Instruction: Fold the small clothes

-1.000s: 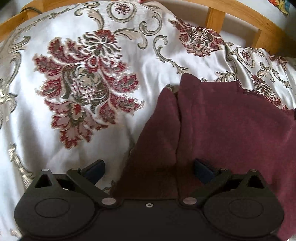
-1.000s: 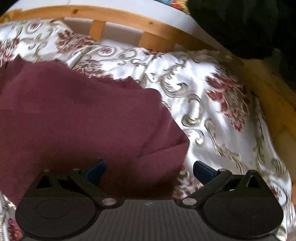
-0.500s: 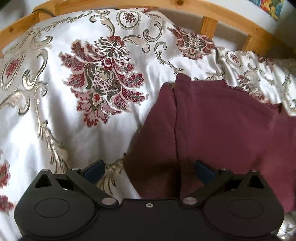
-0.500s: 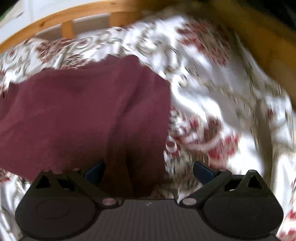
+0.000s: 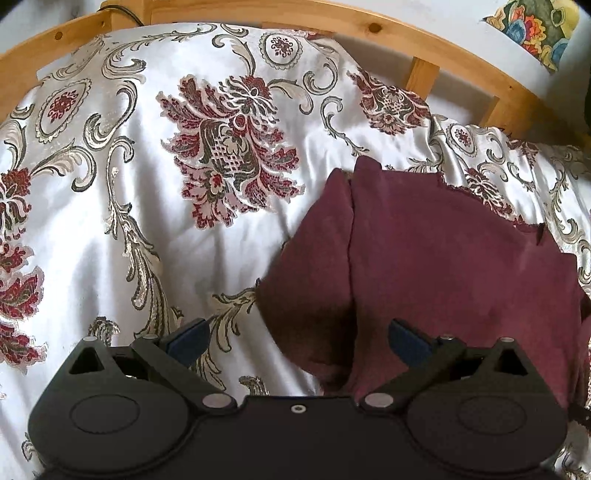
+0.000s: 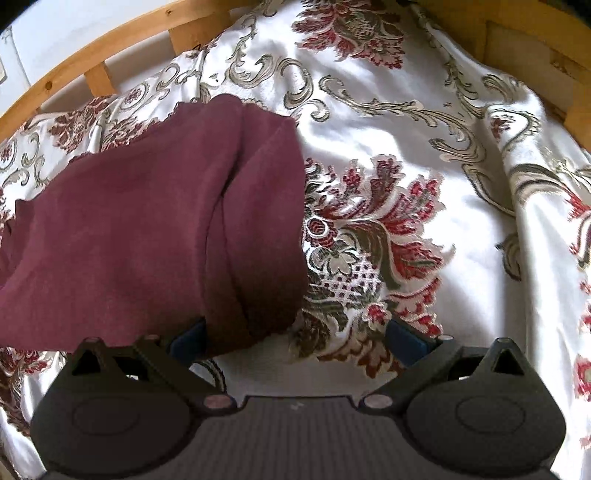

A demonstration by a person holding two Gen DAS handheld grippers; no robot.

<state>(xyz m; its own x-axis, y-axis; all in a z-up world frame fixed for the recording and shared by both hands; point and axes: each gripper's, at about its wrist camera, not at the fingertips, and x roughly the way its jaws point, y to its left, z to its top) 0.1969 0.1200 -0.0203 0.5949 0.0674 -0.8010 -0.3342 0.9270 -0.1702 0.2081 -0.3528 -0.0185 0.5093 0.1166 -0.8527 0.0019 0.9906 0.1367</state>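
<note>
1. Your left gripper (image 5: 297,341) is spread wide, grasping nothing; its blue pads (image 5: 188,339) stand far apart
2. The cloth (image 5: 436,266) lies ahead and to the right of that gripper, its near left corner reaching in between the fingers, a fold seam running away from you
3. Your right gripper (image 6: 295,341) is likewise released, holding nothing
4. From it, the cloth (image 6: 155,236) lies ahead and left, its rolled right edge just above the left pad (image 6: 186,341)
5. The bedspread (image 6: 406,155) lies under everything, the wooden frame (image 5: 369,27) beyond
</note>
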